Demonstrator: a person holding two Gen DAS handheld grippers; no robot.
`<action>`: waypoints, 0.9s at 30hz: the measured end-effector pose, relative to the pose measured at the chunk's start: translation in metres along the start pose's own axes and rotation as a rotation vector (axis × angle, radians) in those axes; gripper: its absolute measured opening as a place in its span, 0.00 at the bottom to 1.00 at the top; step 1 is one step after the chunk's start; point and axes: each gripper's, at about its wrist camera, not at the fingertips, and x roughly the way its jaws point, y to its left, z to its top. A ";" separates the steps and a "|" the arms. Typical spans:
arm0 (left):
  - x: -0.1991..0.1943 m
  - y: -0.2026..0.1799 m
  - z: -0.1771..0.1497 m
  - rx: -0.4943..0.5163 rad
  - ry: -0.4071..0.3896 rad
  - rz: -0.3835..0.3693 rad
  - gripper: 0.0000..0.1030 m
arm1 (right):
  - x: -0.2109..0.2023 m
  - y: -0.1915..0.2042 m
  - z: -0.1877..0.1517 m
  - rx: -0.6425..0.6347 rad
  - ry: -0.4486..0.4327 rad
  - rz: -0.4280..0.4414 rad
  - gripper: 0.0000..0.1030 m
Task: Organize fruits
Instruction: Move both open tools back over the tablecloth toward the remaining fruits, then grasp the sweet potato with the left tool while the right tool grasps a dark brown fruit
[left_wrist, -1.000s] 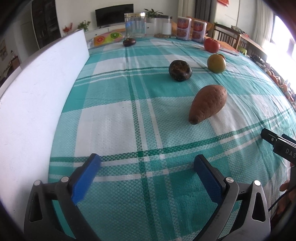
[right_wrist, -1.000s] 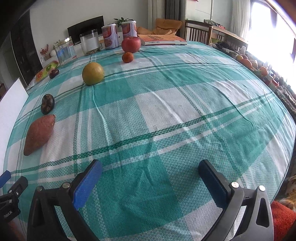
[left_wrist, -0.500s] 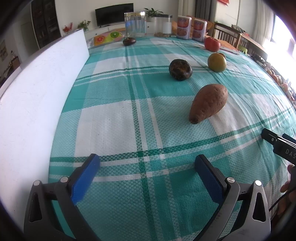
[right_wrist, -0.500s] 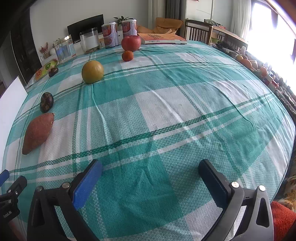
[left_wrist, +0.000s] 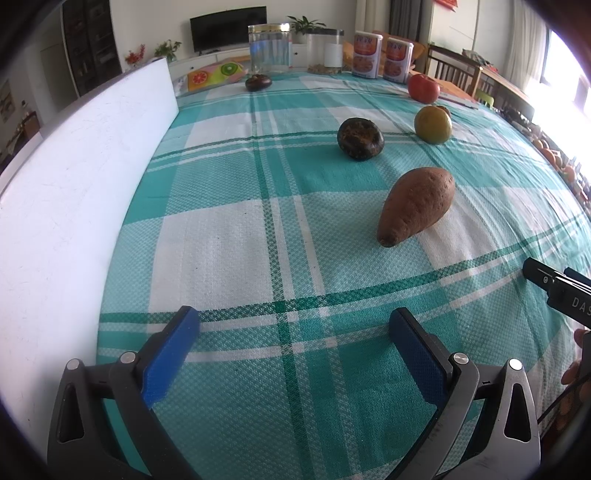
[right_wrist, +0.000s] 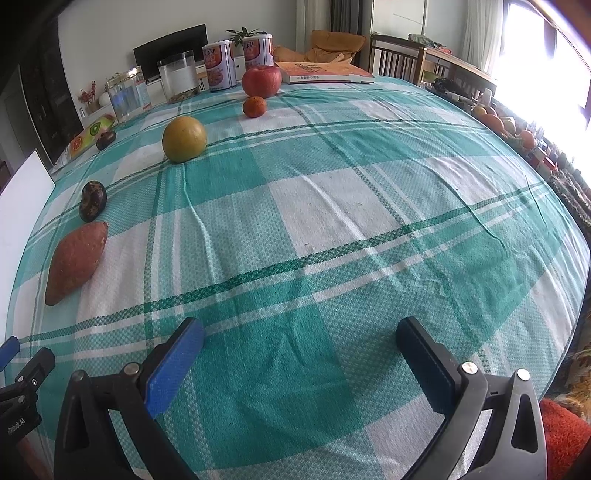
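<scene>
A brown sweet potato (left_wrist: 416, 205) (right_wrist: 75, 261) lies on the green checked tablecloth, ahead and right of my left gripper (left_wrist: 293, 330). Behind it sit a dark round fruit (left_wrist: 360, 139) (right_wrist: 92, 200), a yellow-green fruit (left_wrist: 432, 124) (right_wrist: 184, 133), a small orange (right_wrist: 254, 106) and a red apple (left_wrist: 423, 88) (right_wrist: 261, 81). A second dark fruit (left_wrist: 258, 82) (right_wrist: 106, 139) rests near the far edge. Both grippers hover low over the cloth, open and empty; my right gripper (right_wrist: 301, 341) faces bare cloth.
A white board (left_wrist: 74, 177) stands along the table's left side. Two clear jars (left_wrist: 269, 48) (left_wrist: 325, 50), two printed cans (left_wrist: 365, 55) and an orange book (right_wrist: 321, 72) line the far edge. Wooden chairs (right_wrist: 397, 62) stand beyond. The cloth (right_wrist: 332, 206) spreads wide on the right.
Both views have shifted very slightly; the fruits keep their places and both grippers stay open.
</scene>
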 end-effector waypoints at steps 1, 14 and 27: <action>0.000 0.000 0.000 0.000 0.000 0.000 1.00 | 0.000 0.000 0.000 0.001 -0.002 -0.001 1.00; -0.005 0.002 0.000 0.028 0.062 -0.070 0.99 | 0.000 0.000 0.000 0.001 -0.005 -0.003 1.00; 0.023 -0.054 0.076 0.188 0.037 -0.178 0.97 | -0.001 0.001 0.000 0.002 -0.009 -0.005 1.00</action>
